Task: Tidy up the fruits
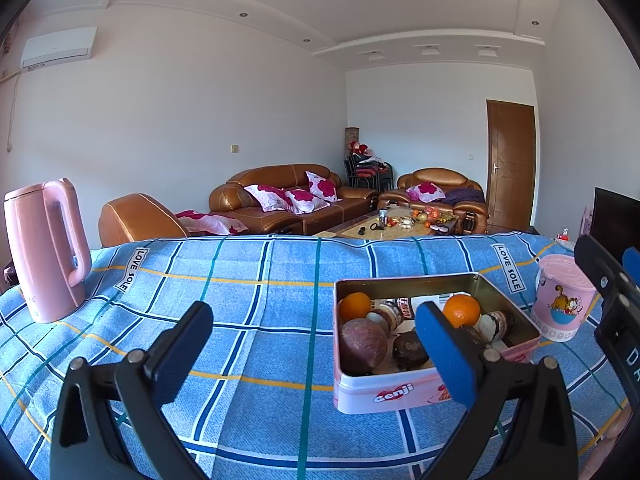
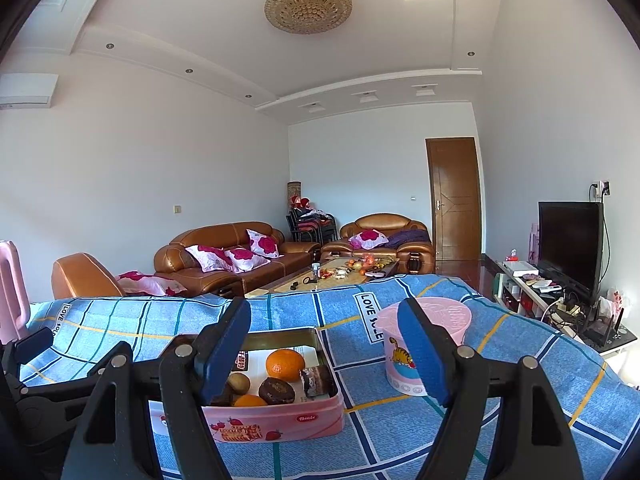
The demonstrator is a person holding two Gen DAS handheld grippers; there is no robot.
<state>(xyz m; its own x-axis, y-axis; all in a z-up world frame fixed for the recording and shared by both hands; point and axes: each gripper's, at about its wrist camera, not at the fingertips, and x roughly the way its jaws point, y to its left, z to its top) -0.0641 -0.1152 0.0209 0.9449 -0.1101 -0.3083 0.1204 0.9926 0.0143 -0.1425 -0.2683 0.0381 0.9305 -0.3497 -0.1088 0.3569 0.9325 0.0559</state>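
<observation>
Both of your grippers hang over the blue checked tablecloth (image 1: 248, 280) with jaws spread wide and nothing between them: the left gripper (image 1: 316, 344) just left of the pink tin (image 1: 376, 392), the right gripper (image 2: 324, 344) just near it. The tin holds two oranges (image 1: 461, 310), a dark purple fruit (image 1: 362, 344), a kiwi (image 2: 239, 383) and chocolate cakes (image 2: 277, 391). The pink cup (image 2: 404, 360) stands just right of it, the pink kettle (image 1: 44, 252) far left.

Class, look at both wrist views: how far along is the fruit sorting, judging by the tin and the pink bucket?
Done: nothing visibly sorted. Two oranges and a dark round fruit lie mixed with cakes in the pink tin. In hand: nothing; the left gripper and right gripper both hover open and empty. Left: lifting the fruits out, perhaps into the lidded pink bucket.
</observation>
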